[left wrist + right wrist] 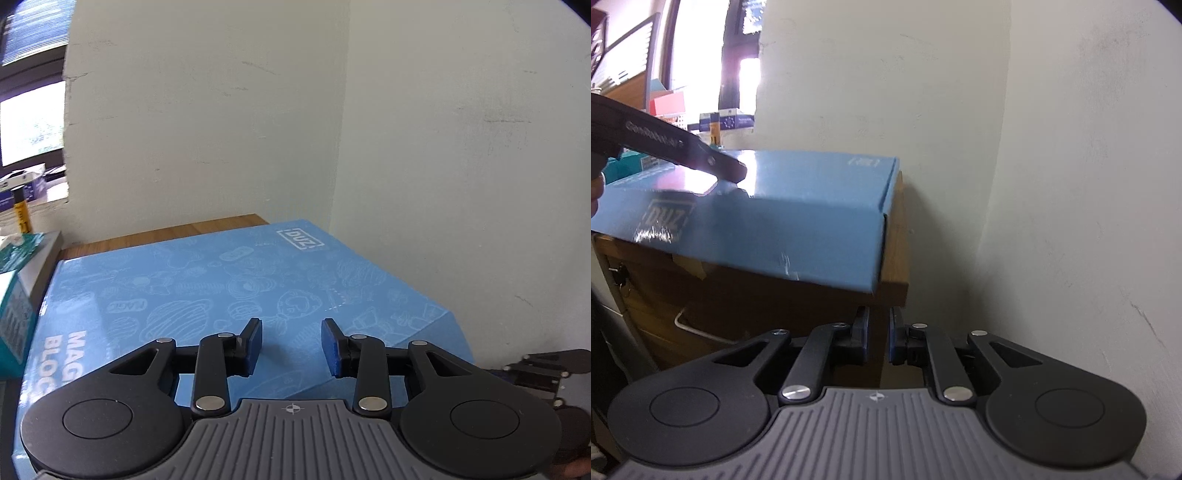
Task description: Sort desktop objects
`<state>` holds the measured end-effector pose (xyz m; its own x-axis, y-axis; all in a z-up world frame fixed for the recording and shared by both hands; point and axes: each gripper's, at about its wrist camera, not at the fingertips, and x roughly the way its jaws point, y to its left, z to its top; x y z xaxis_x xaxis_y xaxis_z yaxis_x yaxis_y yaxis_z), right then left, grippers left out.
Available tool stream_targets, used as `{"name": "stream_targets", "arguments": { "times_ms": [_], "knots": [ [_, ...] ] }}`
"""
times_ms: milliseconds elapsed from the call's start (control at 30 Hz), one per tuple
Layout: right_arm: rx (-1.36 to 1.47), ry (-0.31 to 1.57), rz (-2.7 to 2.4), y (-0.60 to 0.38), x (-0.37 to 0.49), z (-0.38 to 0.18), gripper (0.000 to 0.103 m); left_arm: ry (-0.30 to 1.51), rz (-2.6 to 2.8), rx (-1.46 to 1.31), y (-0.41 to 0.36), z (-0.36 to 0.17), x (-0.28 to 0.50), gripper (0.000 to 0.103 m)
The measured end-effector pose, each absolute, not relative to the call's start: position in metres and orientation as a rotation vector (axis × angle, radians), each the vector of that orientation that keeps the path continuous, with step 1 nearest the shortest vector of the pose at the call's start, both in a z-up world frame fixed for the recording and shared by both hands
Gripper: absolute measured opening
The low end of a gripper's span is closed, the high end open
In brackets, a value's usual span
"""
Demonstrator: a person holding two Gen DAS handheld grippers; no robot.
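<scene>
A large light-blue cardboard box [221, 288] printed with white doodles lies flat on the wooden desk [166, 232], pushed into the corner of two white walls. My left gripper [291, 343] is low over the box's near part, open, with nothing between its blue pads [255, 343]. In the right wrist view the same box [798, 206] overhangs the desk's front edge [897, 266], and the left gripper [733, 173] reaches over its top. My right gripper [879, 336] sits below the desk's right front corner, its pads a narrow gap apart and holding nothing.
A teal carton [16, 306] and a grey-edged box [48, 262] stand against the blue box's left side. Small boxes and a yellow-black item [21, 214] sit on the window sill. Desk drawers with a metal handle [698, 328] and a key [618, 275] lie below. Walls close the right and back.
</scene>
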<state>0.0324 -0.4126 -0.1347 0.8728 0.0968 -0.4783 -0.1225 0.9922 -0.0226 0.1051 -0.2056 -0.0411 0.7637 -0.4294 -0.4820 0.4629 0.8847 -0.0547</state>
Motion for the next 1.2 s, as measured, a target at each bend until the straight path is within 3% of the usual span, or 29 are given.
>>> {"name": "stream_targets", "arguments": {
  "times_ms": [900, 1000, 1200],
  "knots": [
    [0.022, 0.543, 0.166, -0.416, 0.032, -0.077, 0.017, 0.528, -0.29, -0.005, -0.114, -0.046, 0.025, 0.039],
    [0.012, 0.542, 0.18, -0.411, 0.036, -0.074, 0.029, 0.525, -0.28, -0.024, -0.109, -0.047, 0.021, 0.039],
    [-0.007, 0.567, 0.207, -0.394, 0.041, -0.072, 0.029, 0.511, -0.276, -0.031, -0.101, -0.051, 0.015, 0.039]
  ]
}}
